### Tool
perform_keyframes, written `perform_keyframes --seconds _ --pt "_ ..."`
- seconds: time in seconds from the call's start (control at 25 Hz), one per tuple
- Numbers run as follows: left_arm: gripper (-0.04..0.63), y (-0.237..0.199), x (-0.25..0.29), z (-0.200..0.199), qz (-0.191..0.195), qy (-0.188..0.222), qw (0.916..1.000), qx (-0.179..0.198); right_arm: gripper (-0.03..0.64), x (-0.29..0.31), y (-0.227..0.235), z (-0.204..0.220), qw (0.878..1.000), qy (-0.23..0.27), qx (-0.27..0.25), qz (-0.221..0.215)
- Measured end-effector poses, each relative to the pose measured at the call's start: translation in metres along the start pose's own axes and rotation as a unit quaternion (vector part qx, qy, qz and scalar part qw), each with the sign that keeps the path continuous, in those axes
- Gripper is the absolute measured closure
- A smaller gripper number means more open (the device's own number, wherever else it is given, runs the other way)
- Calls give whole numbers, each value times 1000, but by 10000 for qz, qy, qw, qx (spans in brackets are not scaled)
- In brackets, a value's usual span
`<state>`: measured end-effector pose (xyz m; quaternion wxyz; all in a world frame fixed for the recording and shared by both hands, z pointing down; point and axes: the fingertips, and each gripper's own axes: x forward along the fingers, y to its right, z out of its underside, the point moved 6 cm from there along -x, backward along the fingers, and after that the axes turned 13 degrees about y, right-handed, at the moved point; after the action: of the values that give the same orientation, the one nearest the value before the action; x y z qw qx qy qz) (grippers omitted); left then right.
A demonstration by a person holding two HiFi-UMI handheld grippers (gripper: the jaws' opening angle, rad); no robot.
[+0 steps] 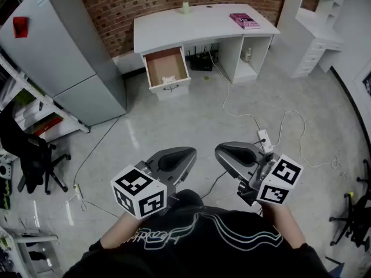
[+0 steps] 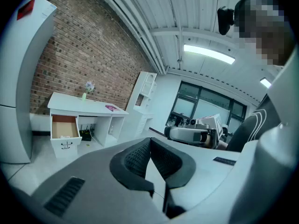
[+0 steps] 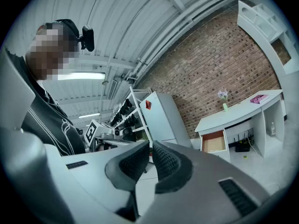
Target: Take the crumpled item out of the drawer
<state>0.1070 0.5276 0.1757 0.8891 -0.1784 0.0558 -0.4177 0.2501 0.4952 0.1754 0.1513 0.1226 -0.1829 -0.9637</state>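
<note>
Across the room, the white desk [image 1: 197, 25] has its drawer [image 1: 167, 67] pulled open, showing a brown inside. A small white crumpled item [image 1: 168, 79] lies at the drawer's front end. The left gripper view shows the same drawer [image 2: 64, 127] far off, with the crumpled item [image 2: 66, 136] as a pale speck. My left gripper [image 1: 186, 153] and right gripper [image 1: 221, 151] hover close to my body, far from the desk, tips pointed toward each other. Both are shut with nothing between the pads; the left gripper [image 2: 149, 142] and right gripper [image 3: 150, 144] look the same in their own views.
A tall grey cabinet [image 1: 58, 51] stands left of the desk. A black office chair [image 1: 35, 155] is at the far left. White cables [image 1: 255, 117] and a power strip [image 1: 265, 139] lie on the floor between me and the desk. White shelves [image 1: 316, 33] fill the right corner.
</note>
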Motion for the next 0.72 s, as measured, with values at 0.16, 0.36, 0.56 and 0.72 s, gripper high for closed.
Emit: perform_keyframes --seconds 0.16,0.36,0.56,0.72 --pt "574 -7 1 4 -37 -29 10000 -12 565 2 6 4 9999 19 70 78" --pt "574 -30 9 6 -71 -56 9999 -110 565 11 26 11 9997 -27 173 162" --pt "574 -66 36 7 -79 -131 9997 -179 565 29 64 12 9995 -8 236 227" --pt "574 -106 69 1 -90 -212 9994 -271 565 51 110 8 9988 -15 362 320"
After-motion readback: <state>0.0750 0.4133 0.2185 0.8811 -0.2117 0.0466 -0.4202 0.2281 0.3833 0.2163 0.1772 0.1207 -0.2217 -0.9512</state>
